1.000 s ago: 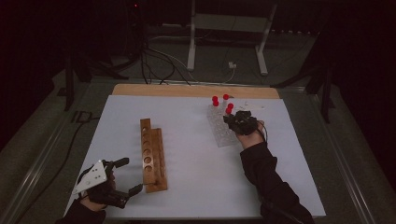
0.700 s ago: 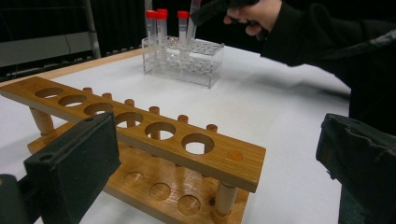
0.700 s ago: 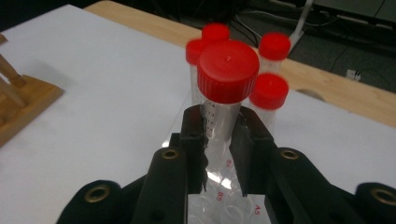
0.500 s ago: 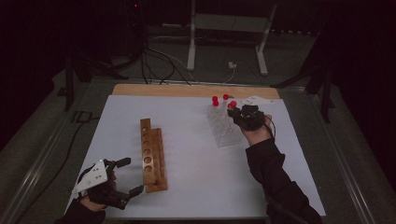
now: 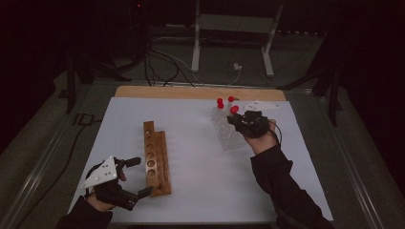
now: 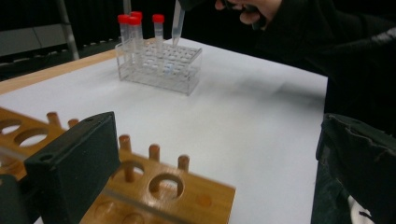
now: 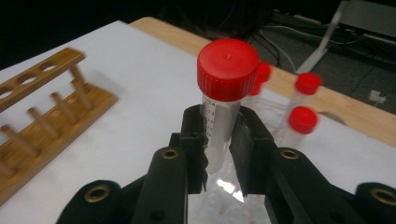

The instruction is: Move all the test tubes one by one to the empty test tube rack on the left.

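Observation:
My right gripper [image 5: 242,122] is shut on a clear tube with a red cap [image 7: 228,70], upright between its jaws [image 7: 219,128]. The tube [image 6: 177,25] hangs just over the clear plastic rack [image 5: 228,136], its tip above the rack's top. Three more red-capped tubes [image 6: 135,28] stand at the rack's far end. A wooden rack [image 5: 156,160] with round holes and pegs lies at the left. My left gripper [image 5: 139,177] is open at that rack's near end, and its jaws [image 6: 217,140] straddle the rack's corner [image 6: 187,191] without pressing on it.
A white mat [image 5: 200,191] covers the table, with a wooden strip [image 5: 200,92] along its far edge. Beyond the table stand a metal frame [image 5: 229,43] and loose cables [image 5: 167,62]. The person's right sleeve [image 5: 282,186] reaches over the mat's right side.
The right gripper has risen with the tube and drifted a little to the right over the clear rack. The left gripper has hardly shifted by the wooden rack.

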The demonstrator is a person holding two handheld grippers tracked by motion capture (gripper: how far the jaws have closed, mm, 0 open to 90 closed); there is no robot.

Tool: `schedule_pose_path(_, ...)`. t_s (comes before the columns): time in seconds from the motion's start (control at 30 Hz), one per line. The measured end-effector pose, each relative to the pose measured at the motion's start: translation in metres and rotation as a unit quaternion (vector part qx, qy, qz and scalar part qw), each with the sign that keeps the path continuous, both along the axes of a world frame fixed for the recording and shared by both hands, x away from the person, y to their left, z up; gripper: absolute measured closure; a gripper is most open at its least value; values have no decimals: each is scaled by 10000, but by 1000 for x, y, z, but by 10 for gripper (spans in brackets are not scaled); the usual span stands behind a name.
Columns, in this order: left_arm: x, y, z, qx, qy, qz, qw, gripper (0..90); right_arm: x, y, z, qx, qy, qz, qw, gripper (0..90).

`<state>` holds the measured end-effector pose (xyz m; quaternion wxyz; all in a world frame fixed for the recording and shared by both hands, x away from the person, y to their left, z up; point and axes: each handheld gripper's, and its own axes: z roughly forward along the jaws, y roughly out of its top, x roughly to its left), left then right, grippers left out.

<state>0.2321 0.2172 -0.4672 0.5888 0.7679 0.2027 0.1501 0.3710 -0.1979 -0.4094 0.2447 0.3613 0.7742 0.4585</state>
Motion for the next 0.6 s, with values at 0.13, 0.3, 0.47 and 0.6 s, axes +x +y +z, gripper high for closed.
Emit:
schedule_pose_path(0.13,5,-7,9,1,-21,36,10000,4,-9,6,-4,-69,36,173,9998,748)
schedule_pose_path(0.3,14,-18,20,207,63,-150,9997,4,-18,13,-8,-174,72,340,9992,748)
schedule_pose_path(0.47,22,-31,30,302,108,-185,9993,4,-25,18,-12,-233,120,488,9985,748)
schedule_pose_path(0.6,29,-40,37,335,106,-202,9992,4,-34,26,-15,-250,177,673,9973,748)
